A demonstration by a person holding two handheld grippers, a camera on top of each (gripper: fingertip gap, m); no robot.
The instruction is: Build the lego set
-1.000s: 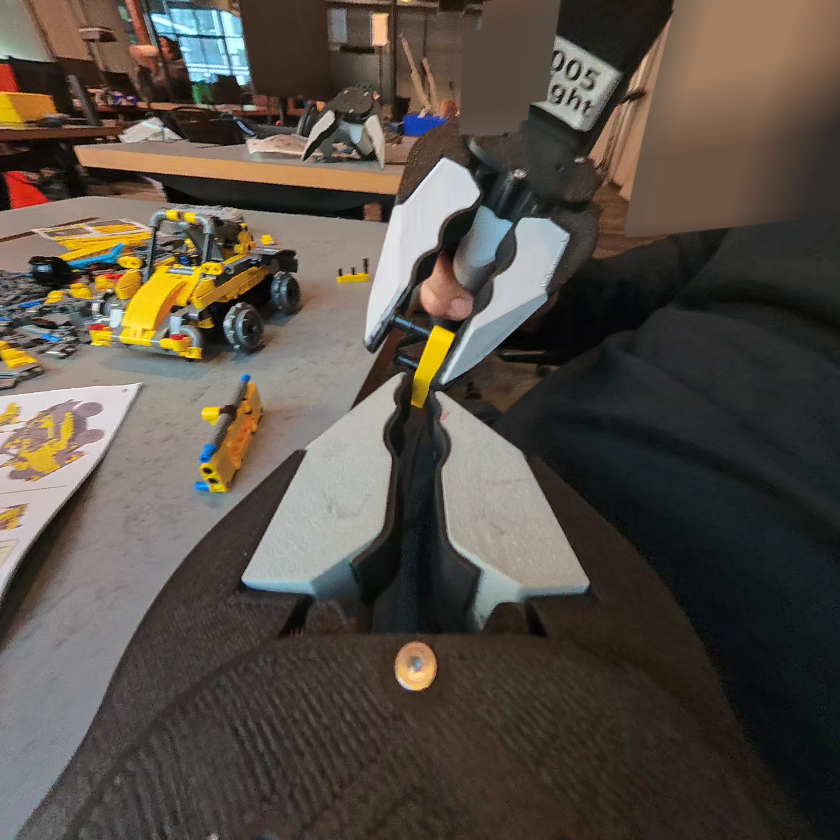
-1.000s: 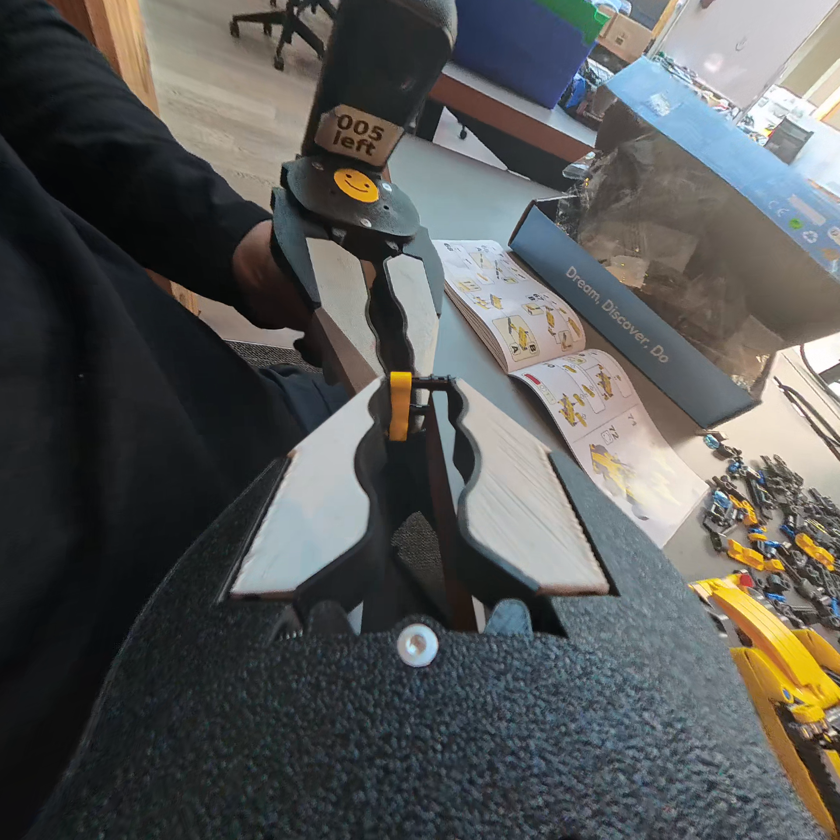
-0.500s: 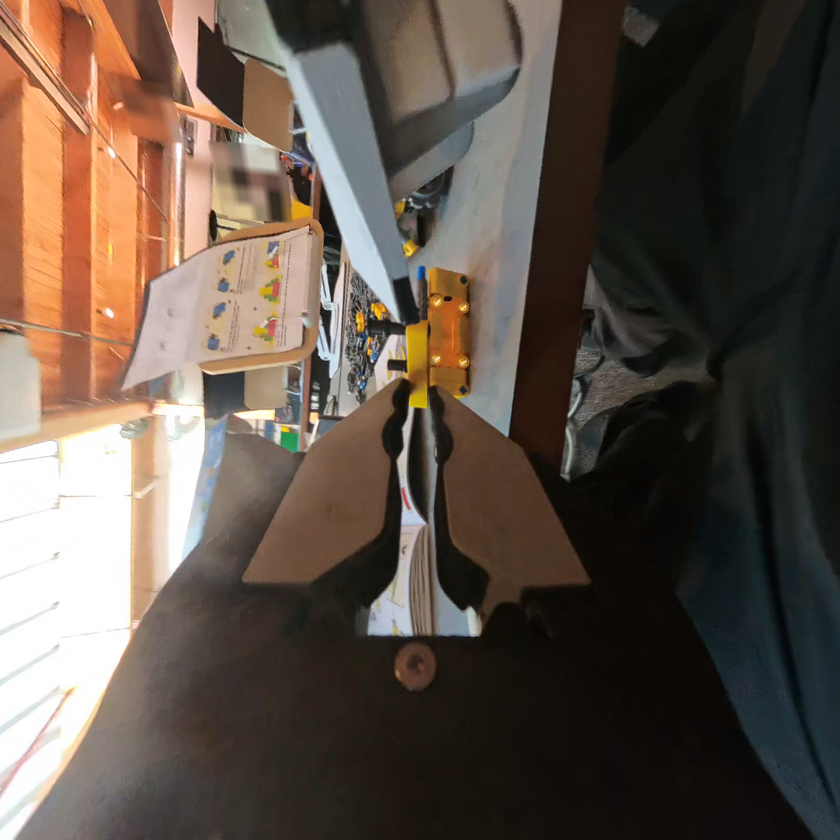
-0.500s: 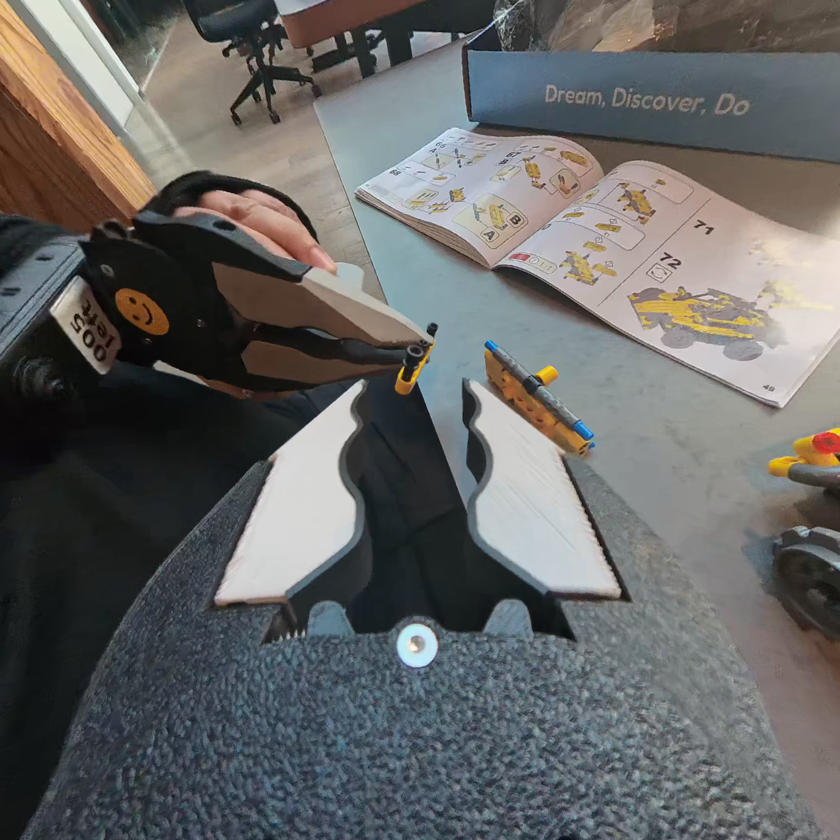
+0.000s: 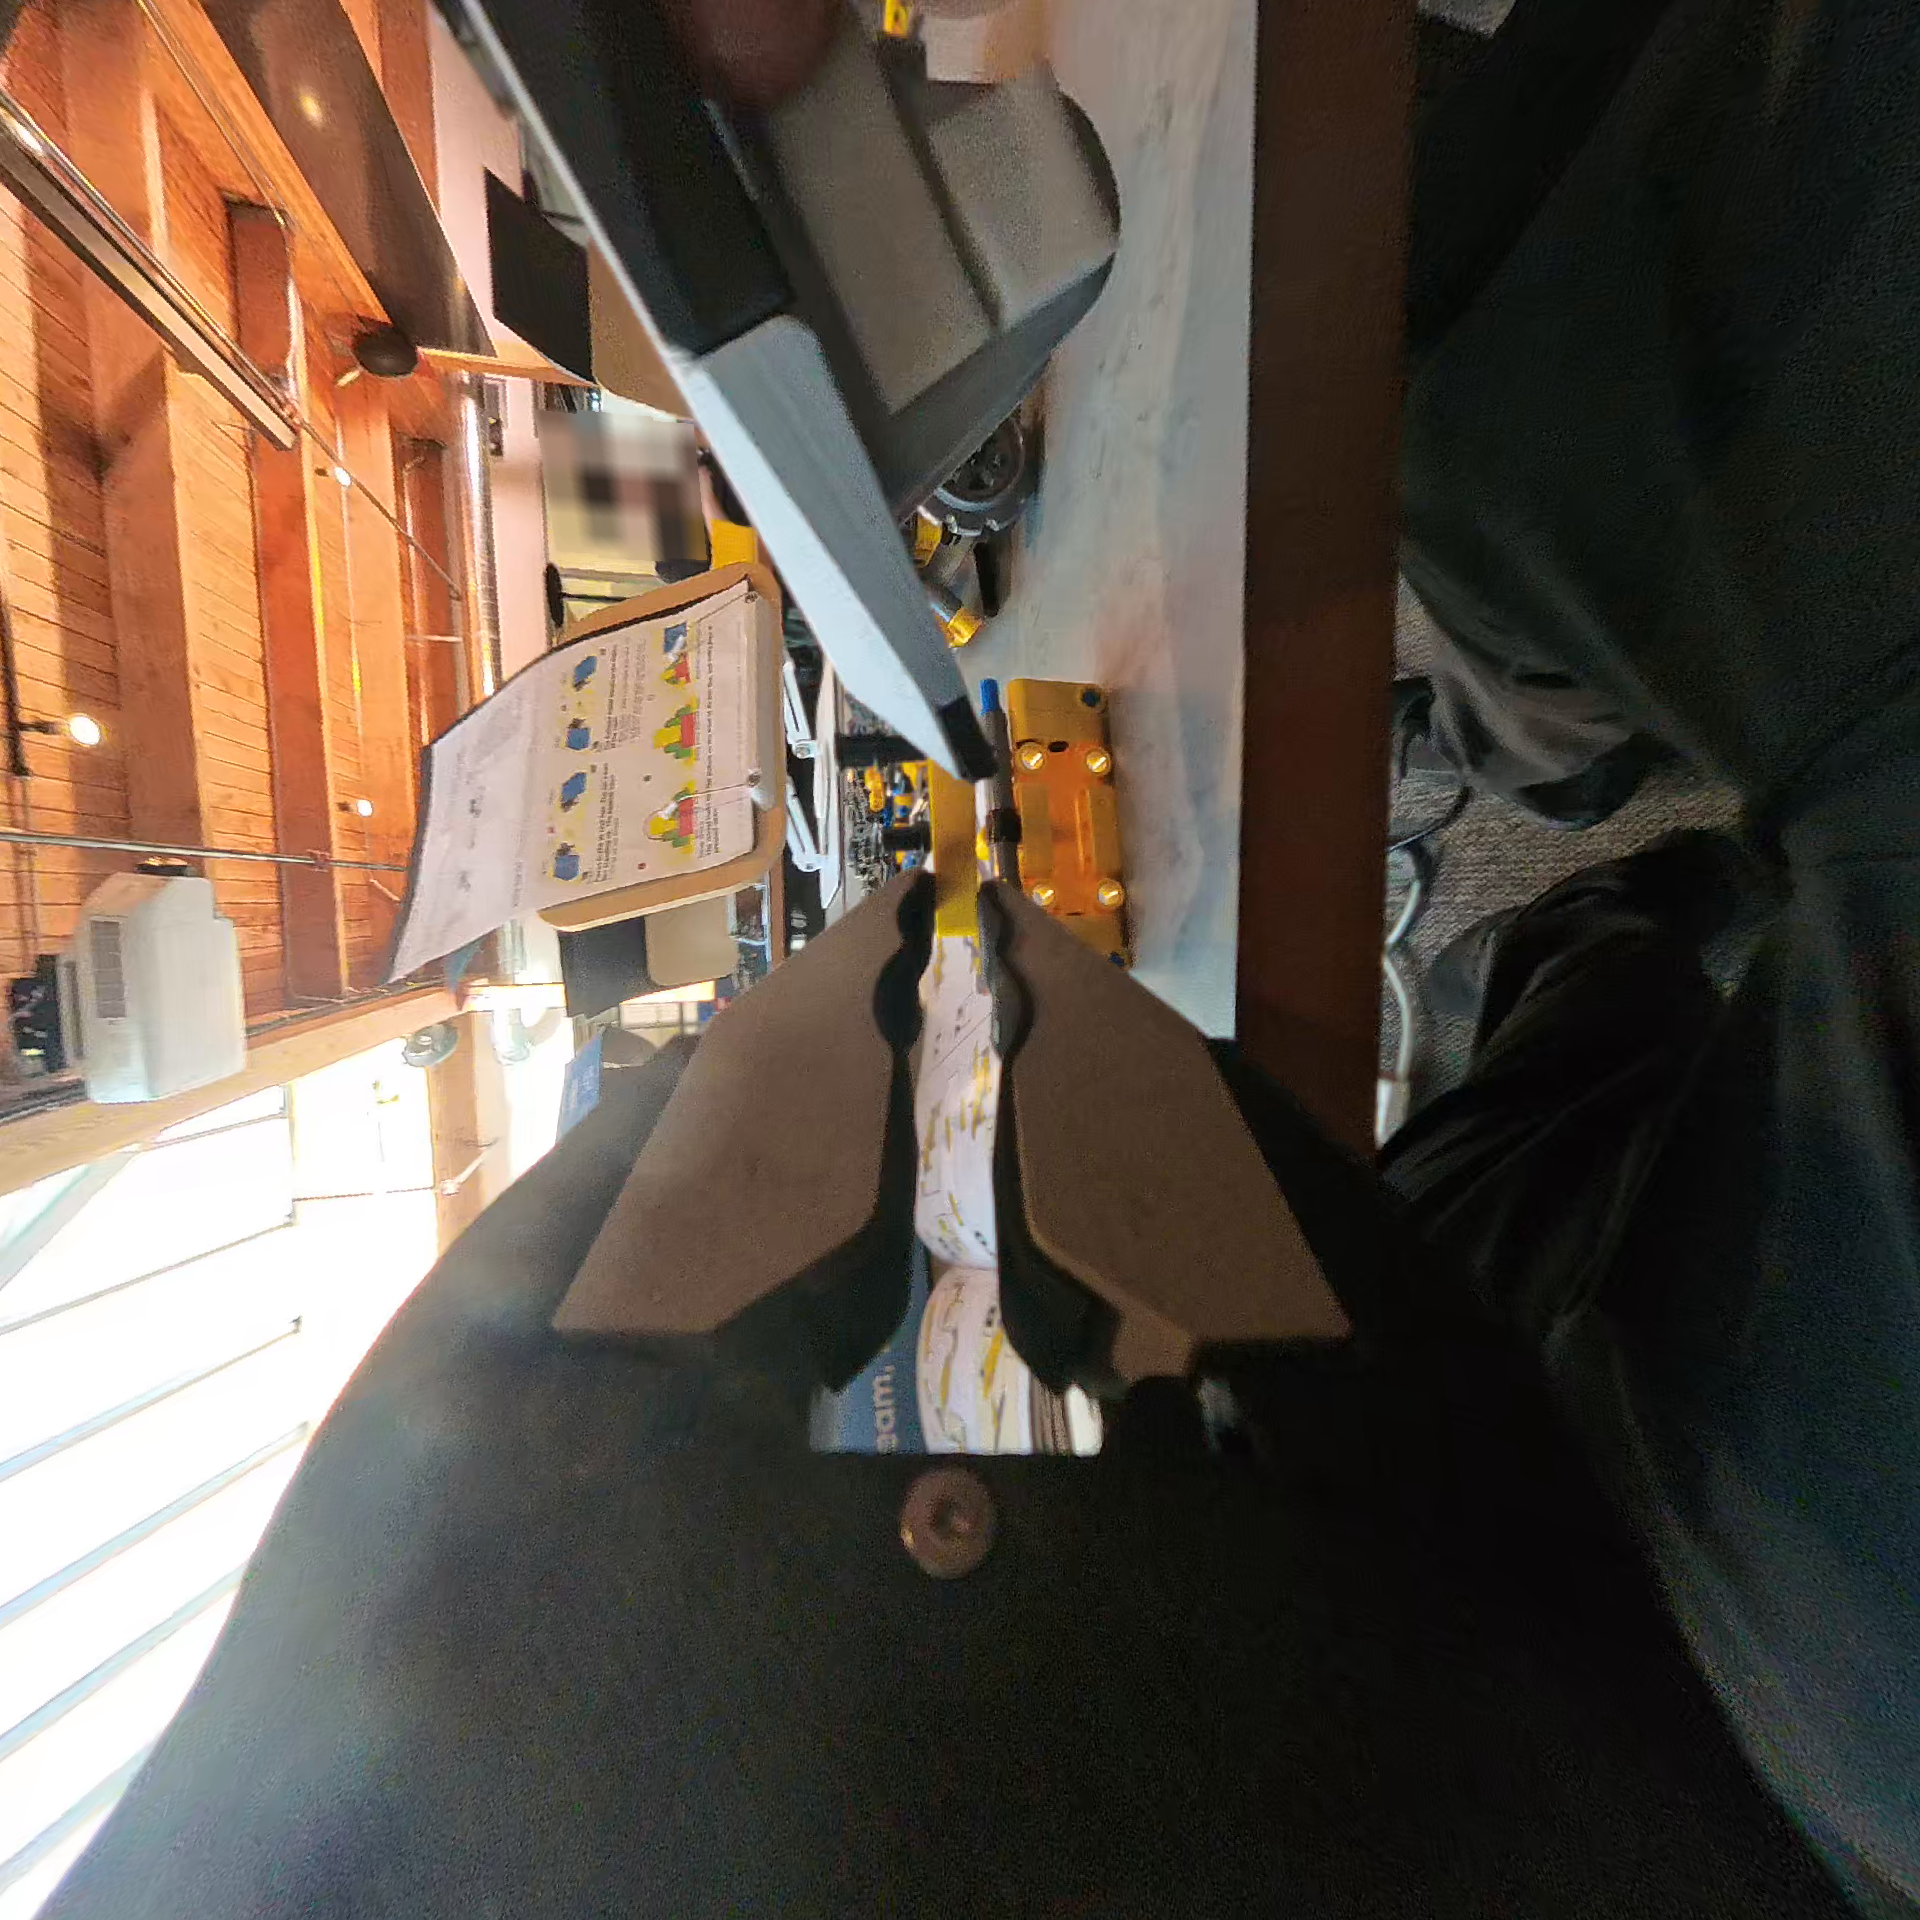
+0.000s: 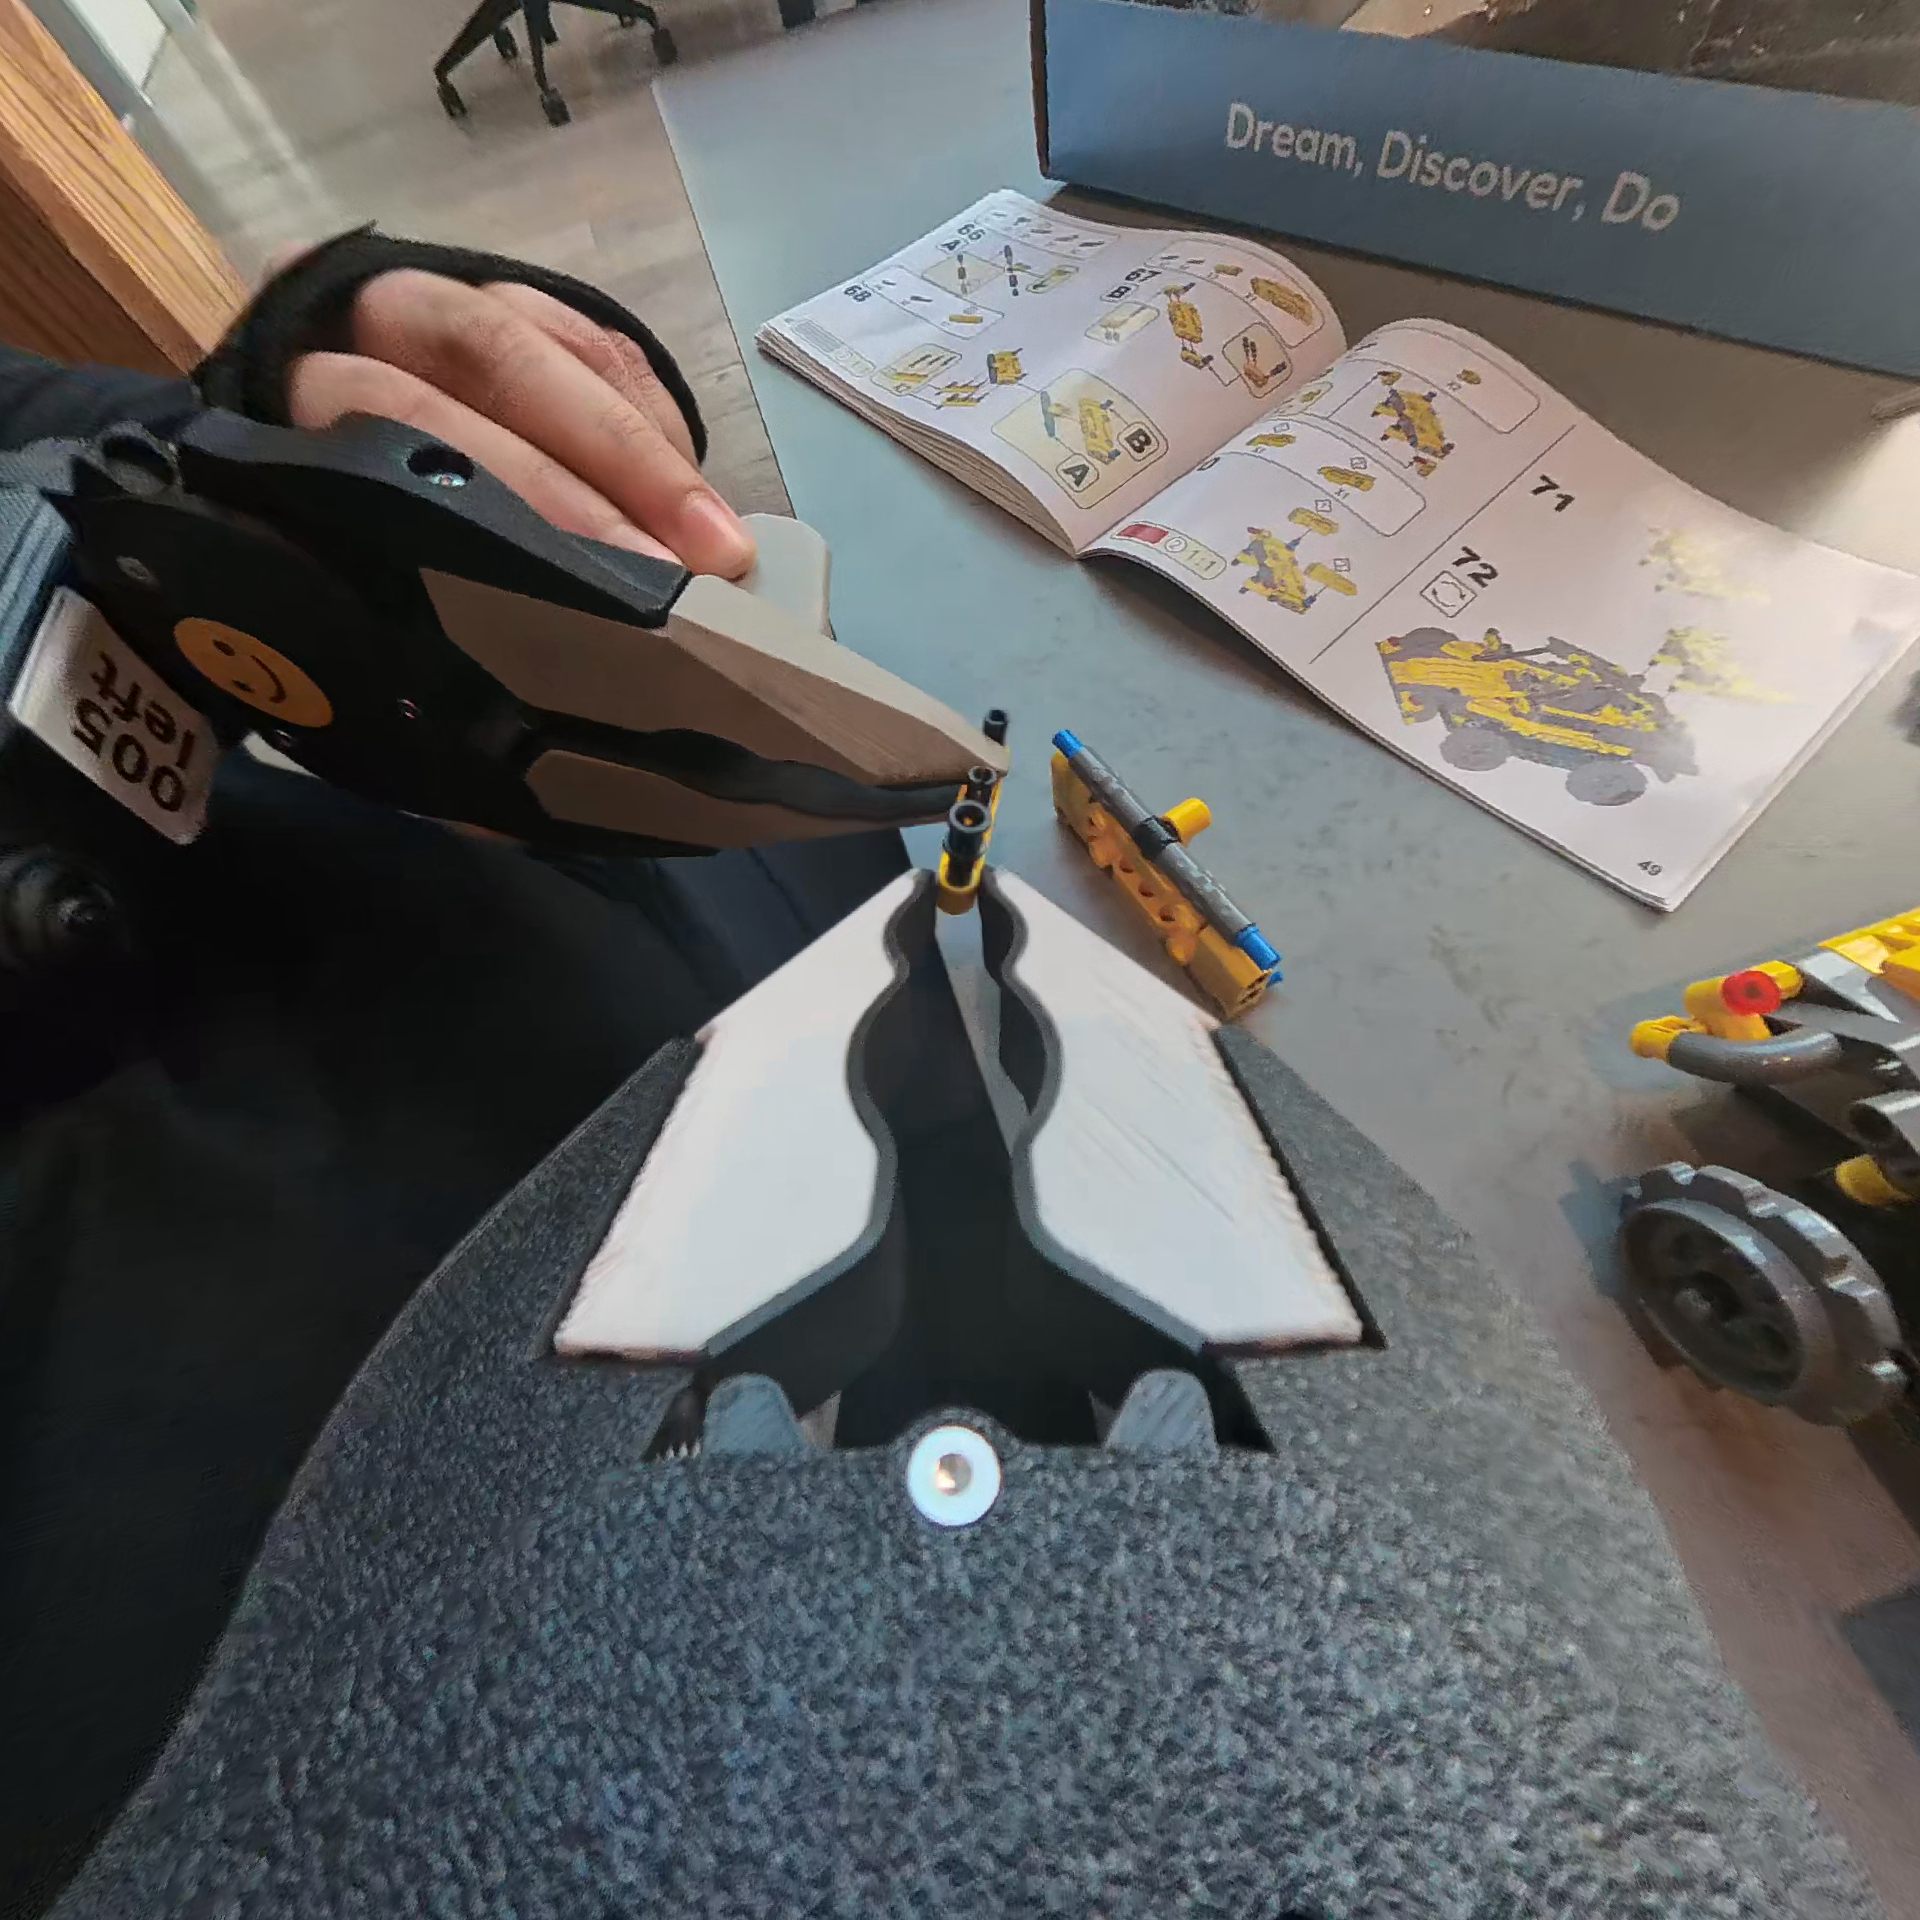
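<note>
**Both grippers closed on one small yellow piece**

The right gripper [image 6: 956,883] has its fingers pressed together on the low end of a small yellow piece [image 6: 958,883] with black pins. The left gripper [image 6: 971,774] comes from the left side and its tips clamp the upper end of the same piece. Only the right wrist view shows the pins clearly. In the left wrist view, which is rolled on its side, the left gripper [image 5: 951,899] pinches the yellow piece [image 5: 951,831], and the right gripper's upper body is cut off.

Just beyond the tips, to the right, a yellow beam assembly [image 6: 1164,862] with a grey axle lies on the grey table [image 6: 1403,987]. Farther are an open instruction booklet [image 6: 1351,499] and a blue box [image 6: 1455,177]. A yellow vehicle model [image 6: 1808,1195] is half out of frame.
</note>
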